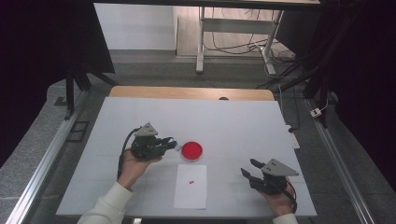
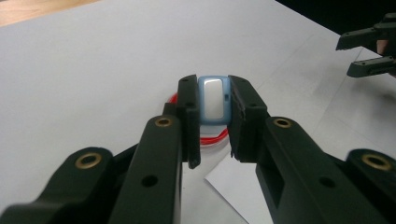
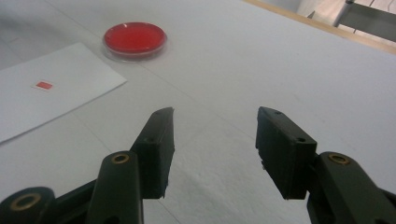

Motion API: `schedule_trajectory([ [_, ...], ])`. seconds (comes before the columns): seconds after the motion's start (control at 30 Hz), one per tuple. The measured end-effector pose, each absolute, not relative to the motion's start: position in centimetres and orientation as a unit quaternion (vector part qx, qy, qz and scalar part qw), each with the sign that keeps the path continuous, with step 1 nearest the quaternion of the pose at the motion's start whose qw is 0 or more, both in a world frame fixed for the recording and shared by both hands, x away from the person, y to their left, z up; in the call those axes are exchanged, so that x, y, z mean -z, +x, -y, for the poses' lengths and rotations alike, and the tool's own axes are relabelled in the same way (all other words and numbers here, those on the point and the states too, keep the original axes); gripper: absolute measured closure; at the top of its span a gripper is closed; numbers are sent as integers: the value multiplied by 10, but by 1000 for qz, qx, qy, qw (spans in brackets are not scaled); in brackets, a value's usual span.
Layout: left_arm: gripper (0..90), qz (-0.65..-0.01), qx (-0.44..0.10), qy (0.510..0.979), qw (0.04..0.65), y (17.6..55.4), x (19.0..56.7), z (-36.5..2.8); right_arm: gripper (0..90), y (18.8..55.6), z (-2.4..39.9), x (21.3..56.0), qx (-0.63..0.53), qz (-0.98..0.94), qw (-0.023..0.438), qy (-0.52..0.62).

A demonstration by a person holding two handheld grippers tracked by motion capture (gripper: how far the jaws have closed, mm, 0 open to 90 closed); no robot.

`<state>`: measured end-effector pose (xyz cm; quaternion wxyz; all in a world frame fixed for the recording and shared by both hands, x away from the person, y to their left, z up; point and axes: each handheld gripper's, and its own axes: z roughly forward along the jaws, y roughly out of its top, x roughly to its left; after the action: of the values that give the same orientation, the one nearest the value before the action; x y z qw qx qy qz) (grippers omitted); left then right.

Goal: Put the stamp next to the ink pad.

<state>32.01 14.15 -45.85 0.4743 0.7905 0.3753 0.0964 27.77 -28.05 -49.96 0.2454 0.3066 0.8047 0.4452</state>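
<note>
Left gripper (image 1: 173, 144) grips a small blue-and-white block (image 2: 214, 100) between its jaws, held just left of and above the red dish (image 1: 192, 150). A white sheet (image 1: 191, 185) with a small red mark (image 1: 191, 182) lies just in front of the dish. Right gripper (image 1: 248, 169) stands wide apart and empty, near the table's (image 1: 243, 121) right front.

I'm working in a lab-style recording room: black curtains (image 1: 37, 51) hang at nine and three o'clock, aluminium rails (image 1: 42, 158) flank my white-covered table (image 1: 243, 116), and at twelve o'clock a metal desk frame (image 1: 233, 28) stands over loose cables (image 1: 233, 46). A red-filled petri dish (image 1: 192, 150) sits at centre.
</note>
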Motion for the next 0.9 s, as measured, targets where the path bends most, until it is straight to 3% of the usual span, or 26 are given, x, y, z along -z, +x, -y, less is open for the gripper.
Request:
schedule_trajectory([
  [0.9, 752, -395, -98, 838, 363, 372, 478, -129, 462, 283, 299, 507, -432, -805, 243, 326],
])
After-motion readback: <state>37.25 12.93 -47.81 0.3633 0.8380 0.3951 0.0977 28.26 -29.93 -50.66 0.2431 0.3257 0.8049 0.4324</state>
